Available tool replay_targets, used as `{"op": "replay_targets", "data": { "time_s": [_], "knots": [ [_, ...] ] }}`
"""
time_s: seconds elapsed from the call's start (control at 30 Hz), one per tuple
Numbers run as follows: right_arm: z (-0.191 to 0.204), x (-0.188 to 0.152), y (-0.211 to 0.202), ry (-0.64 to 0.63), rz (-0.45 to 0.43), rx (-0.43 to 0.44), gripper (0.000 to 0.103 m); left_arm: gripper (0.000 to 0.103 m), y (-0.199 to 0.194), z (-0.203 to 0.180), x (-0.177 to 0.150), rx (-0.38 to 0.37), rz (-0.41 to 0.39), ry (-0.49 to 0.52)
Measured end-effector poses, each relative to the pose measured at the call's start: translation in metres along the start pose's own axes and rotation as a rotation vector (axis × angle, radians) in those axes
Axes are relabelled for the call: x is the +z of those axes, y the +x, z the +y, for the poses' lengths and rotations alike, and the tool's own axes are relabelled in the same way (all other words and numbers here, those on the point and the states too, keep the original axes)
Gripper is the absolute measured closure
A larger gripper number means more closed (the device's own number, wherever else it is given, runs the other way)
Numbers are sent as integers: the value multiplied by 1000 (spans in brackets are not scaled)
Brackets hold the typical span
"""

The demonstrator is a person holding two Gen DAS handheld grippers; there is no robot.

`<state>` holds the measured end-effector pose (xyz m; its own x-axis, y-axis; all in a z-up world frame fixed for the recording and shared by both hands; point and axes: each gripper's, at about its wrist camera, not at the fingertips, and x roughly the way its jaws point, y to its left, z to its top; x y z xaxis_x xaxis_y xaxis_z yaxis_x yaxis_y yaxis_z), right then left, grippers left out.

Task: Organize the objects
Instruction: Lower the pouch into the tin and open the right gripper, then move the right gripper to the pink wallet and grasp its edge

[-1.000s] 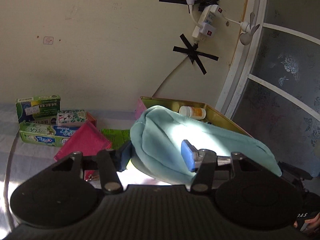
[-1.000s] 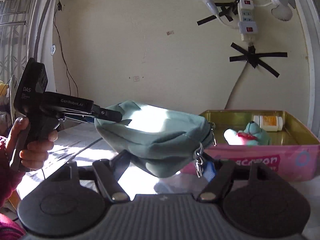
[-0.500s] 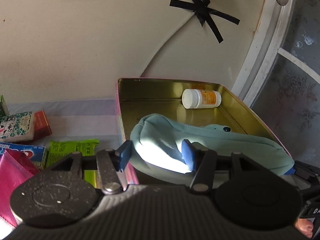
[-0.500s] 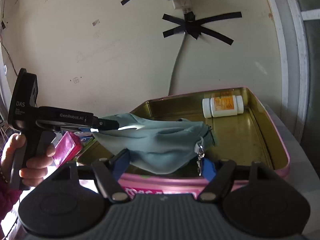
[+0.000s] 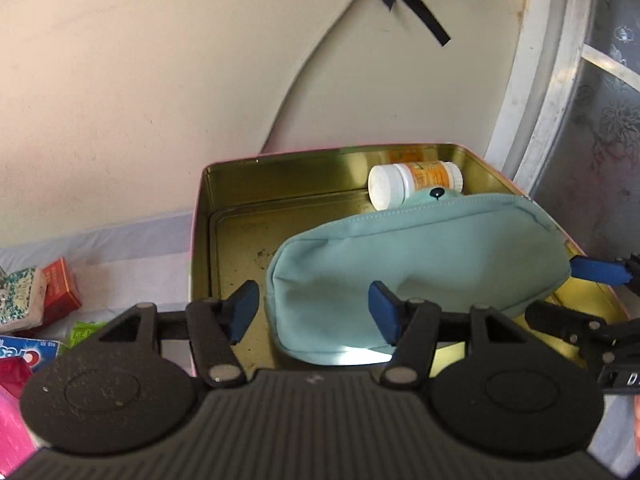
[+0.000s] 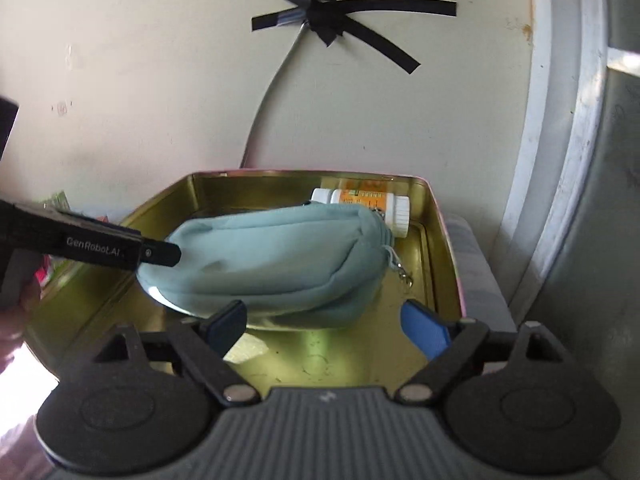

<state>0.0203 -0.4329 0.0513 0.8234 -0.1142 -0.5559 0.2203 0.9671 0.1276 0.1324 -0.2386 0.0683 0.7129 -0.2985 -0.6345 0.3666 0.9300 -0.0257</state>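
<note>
A teal zip pouch [image 5: 416,264] [image 6: 272,264] lies inside the gold-lined tin [image 5: 240,264] [image 6: 436,280], leaning toward its right wall. My left gripper [image 5: 314,314] is at the pouch's left end; its jaws are opening and the blue pads stand off the cloth. My right gripper [image 6: 326,328] is at the zipper end, jaws opening too, with the pouch just beyond the pads. A white pill bottle [image 5: 412,184] [image 6: 368,204] lies at the tin's back. A teal toy's black eye [image 5: 437,192] peeks over the pouch.
Left of the tin lie a red box [image 5: 60,288], a toothpaste box [image 5: 28,354], a green packet [image 5: 84,330] and a pink packet [image 5: 8,420]. The wall with a taped cable [image 6: 324,16] stands right behind the tin. A window frame [image 5: 552,60] closes the right side.
Both grippers carried the pouch rightwards over the tin and lowered it in. Their jaws have since widened off it, and the pouch now rests on the tin's floor.
</note>
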Motion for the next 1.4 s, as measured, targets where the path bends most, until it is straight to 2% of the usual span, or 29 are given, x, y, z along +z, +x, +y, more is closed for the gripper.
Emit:
{"op": "replay_targets", "data": {
  "time_s": [0.13,0.27,0.53,0.77,1.1,1.23,1.4],
  "knots": [
    [1,-17,-28,74,-105,13,16,31,-39,-6,-18,75,-100,50],
    [17,-33,-56,129,-192,37,18,30,-75,-12,-40,111,-161,76],
    [66,-66,-90,169,-278,63,18,30,-122,-6,-70,121,-201,64],
    [99,-81,-96,163,-246,79,18,30,-143,16,-96,153,-197,26],
    [159,-76,-90,41,-217,120,18,30,-157,73,-121,232,-194,-51],
    [188,-73,-81,-23,-200,159,18,30,-161,110,-132,274,-193,-106],
    [233,-67,-61,-141,-161,220,19,30,-160,170,-145,328,-186,-251]
  ]
}}
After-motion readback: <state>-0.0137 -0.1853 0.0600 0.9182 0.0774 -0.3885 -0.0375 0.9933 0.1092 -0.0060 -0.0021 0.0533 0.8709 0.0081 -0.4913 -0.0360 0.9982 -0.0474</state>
